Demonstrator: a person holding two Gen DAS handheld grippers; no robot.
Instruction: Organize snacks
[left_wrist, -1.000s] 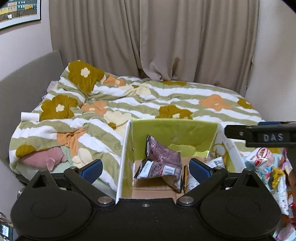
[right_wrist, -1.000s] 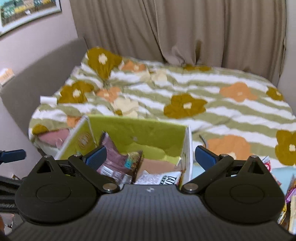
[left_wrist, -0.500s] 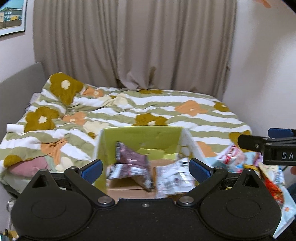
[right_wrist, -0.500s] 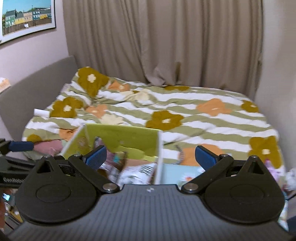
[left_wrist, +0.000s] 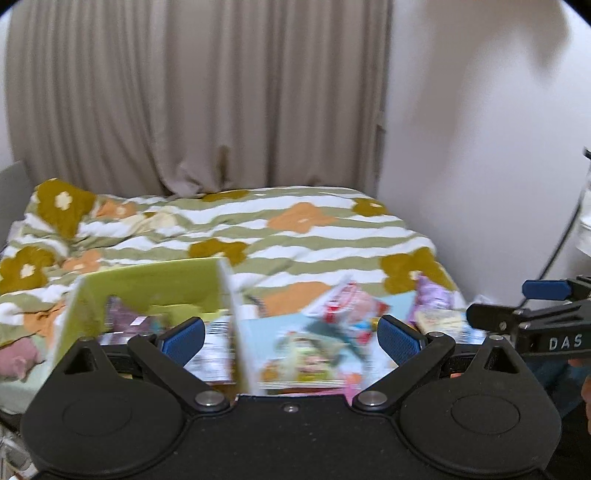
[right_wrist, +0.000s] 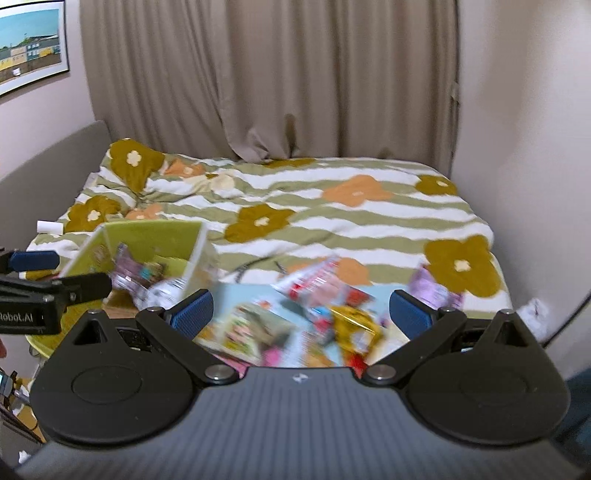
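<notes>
Landmark: green box (right_wrist: 147, 236), open-topped, standing at the near edge of the bed (right_wrist: 332, 218) with the flower-striped cover.

Left of the box: a white roll (right_wrist: 48, 226) lies on the cover. The grey headboard (right_wrist: 51, 158) rises behind it and a framed picture (right_wrist: 29, 44) hangs on the wall above.

In the box: dark maroon snack packets (left_wrist: 122, 317) and a pale crinkled packet (right_wrist: 166, 288); detail blurred.

Left gripper (left_wrist: 291, 336): fingers (left_wrist: 183, 338) spread wide and holding nothing, hovering above the box's right wall (left_wrist: 231, 295).

Just right of the box: a light-blue flat pack (left_wrist: 295, 343) lying flat, with a loose pile of snacks on and beside it. A red-and-white bag (right_wrist: 317, 280), a yellow bag (right_wrist: 354, 325) and a purple bag (right_wrist: 432, 288) at the far right. All are outside the box. Motion blur hides the labels.

Right gripper (right_wrist: 301, 312): fingers (right_wrist: 410, 312) spread wide, gripping nothing, held above that pile.

Behind the box, beyond the bed: beige curtain (right_wrist: 266, 81).
</notes>
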